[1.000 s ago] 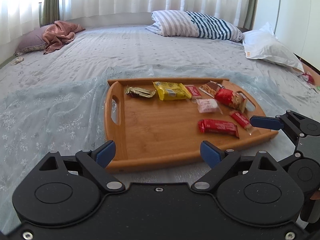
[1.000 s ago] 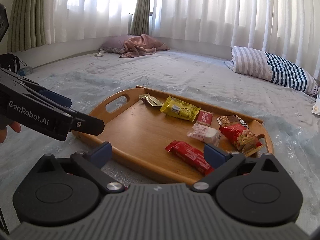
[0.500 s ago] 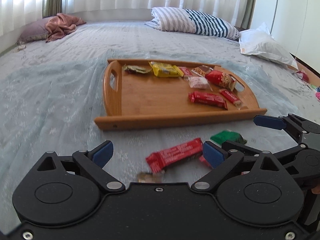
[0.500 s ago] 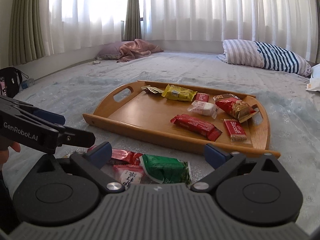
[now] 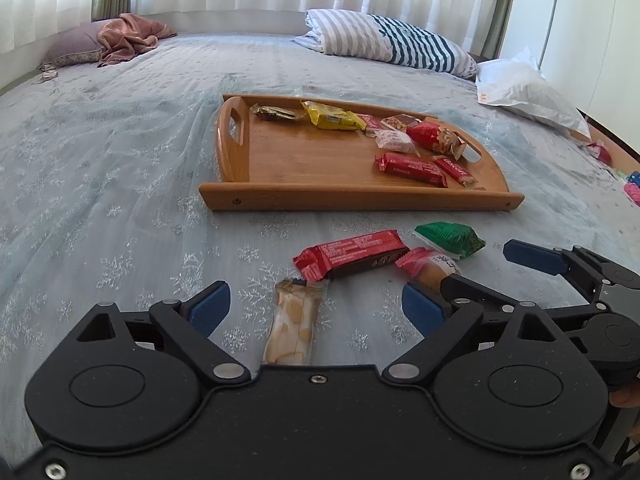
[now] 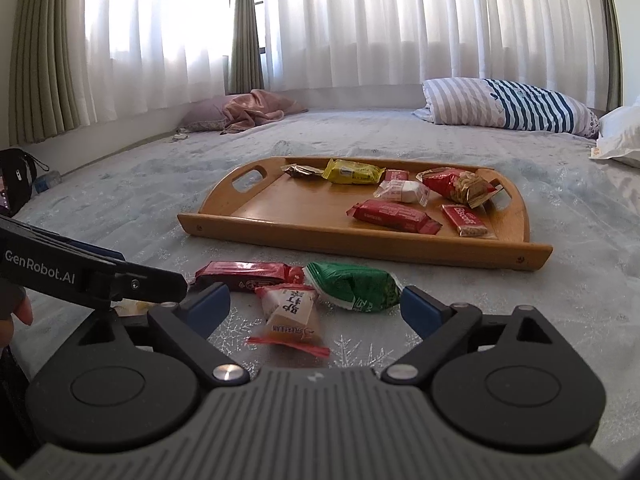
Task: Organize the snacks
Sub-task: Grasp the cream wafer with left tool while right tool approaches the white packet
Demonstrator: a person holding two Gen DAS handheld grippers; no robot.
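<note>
A wooden tray [image 5: 360, 202] [image 6: 360, 240] with several wrapped snacks in it sits on the bed. On the bedspread in front of it lie a beige cracker packet [image 5: 294, 320], a red bar [image 5: 352, 254] [image 6: 244, 276], a green packet [image 5: 450, 236] [image 6: 352, 286] and a small orange packet [image 5: 430, 266] [image 6: 290, 312]. My left gripper [image 5: 316, 304] [image 6: 148, 270] hangs low over the cracker packet, jaws wide and closing, pads clear of it. My right gripper [image 6: 316, 308] [image 5: 496, 272] is beside it over the orange packet, jaws closing, not touching it.
A striped pillow [image 5: 392, 42] [image 6: 508, 106] and a white bag [image 5: 524, 92] lie at the far right of the bed. A pink cloth [image 5: 128, 36] is on a pillow at the far left. A black bag [image 6: 16, 176] stands off the bed's left edge. Curtains hang behind.
Both grippers have drawn back from the tray and sunk toward the bedspread. The loose snacks in front of the tray have come into view and now lie between the fingers.
</note>
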